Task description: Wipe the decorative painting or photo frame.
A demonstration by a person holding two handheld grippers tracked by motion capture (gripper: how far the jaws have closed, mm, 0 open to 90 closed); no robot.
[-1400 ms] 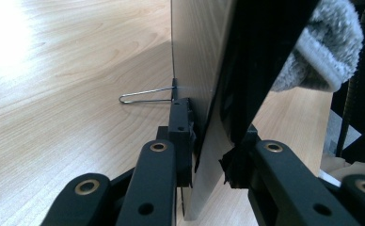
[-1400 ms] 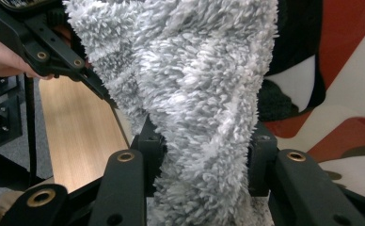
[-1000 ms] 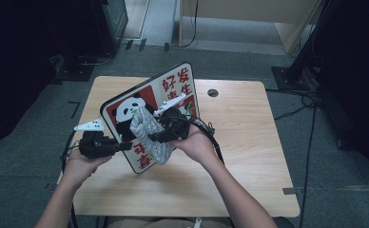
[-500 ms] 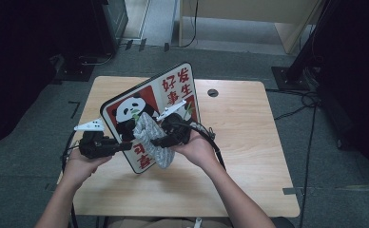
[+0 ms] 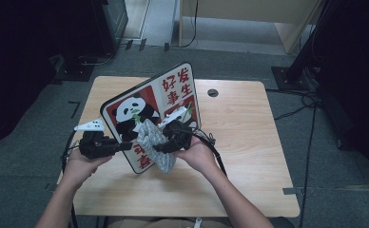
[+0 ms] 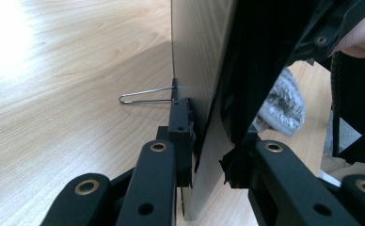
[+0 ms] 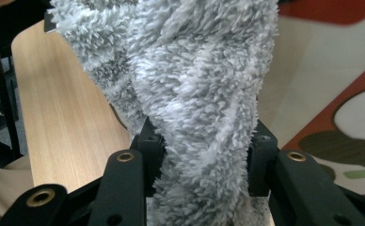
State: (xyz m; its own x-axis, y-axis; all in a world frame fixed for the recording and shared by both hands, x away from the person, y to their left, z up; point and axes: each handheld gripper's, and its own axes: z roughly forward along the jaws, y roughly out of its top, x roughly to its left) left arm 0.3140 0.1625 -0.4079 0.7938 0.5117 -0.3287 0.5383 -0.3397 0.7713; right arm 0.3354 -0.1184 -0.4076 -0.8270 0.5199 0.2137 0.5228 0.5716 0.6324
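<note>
Your left tool (image 5: 107, 146) pinched the stiff sign (image 5: 151, 102) by its edge; right tool (image 5: 166, 145) pinched the soft cloth (image 5: 150, 137), bunched at mid-fold.

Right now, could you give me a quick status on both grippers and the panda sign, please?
Left gripper shut on panda sign edge, holding it upright. Right gripper shut on grey fluffy cloth, pressed against sign face. Table around them unobstructed.

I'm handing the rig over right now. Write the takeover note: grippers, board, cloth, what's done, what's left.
Left gripper: shut on the panda board's edge, holding it propped up on the table.
Right gripper: shut on the grey cloth, which lies against the board's printed face.
Done: board gripped, cloth on the face.
Left: probably wipe the rest of the face, then set both down.
</note>
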